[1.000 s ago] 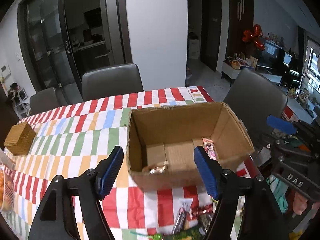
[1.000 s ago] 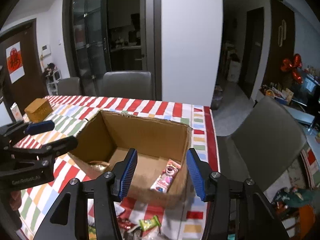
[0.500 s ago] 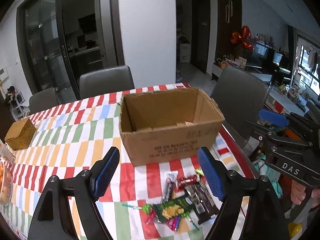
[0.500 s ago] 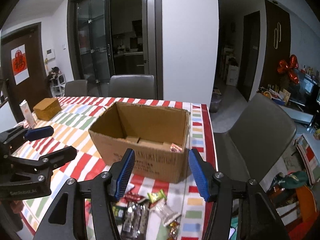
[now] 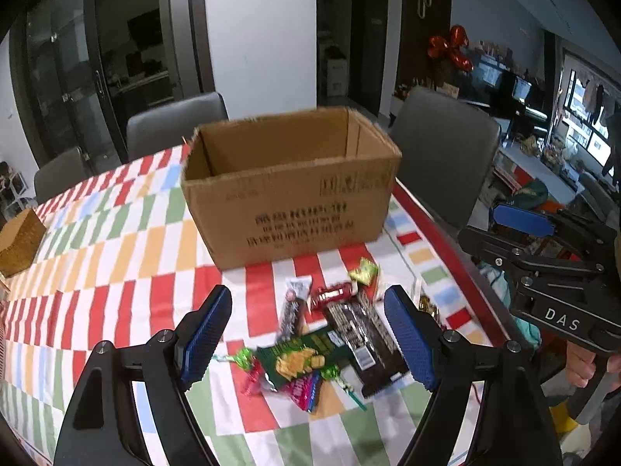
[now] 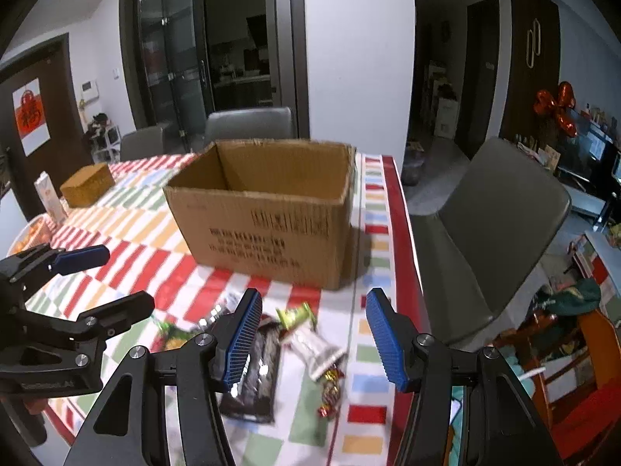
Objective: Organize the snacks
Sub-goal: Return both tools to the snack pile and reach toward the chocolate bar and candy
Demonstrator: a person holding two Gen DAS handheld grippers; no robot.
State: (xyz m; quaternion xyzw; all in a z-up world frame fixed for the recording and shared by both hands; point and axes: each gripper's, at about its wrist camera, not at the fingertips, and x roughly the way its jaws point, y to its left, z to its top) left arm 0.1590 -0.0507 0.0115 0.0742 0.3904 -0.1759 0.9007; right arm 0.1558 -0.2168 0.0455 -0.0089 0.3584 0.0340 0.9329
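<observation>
Both grippers hover spread wide and empty — left gripper (image 5: 306, 334), right gripper (image 6: 310, 334) — over the snacks (image 5: 330, 334) scattered before the cardboard box (image 5: 289, 190); next, probably, pinch one wrapper.

Both grippers have drawn back from over the open brown cardboard box (image 5: 289, 190) toward the near table edge. The left gripper (image 5: 306, 336) and right gripper (image 6: 310, 334), jaws spread wide, now hang over the loose pile of wrapped snacks (image 5: 330, 334), and the box's inside has dropped from sight.
</observation>
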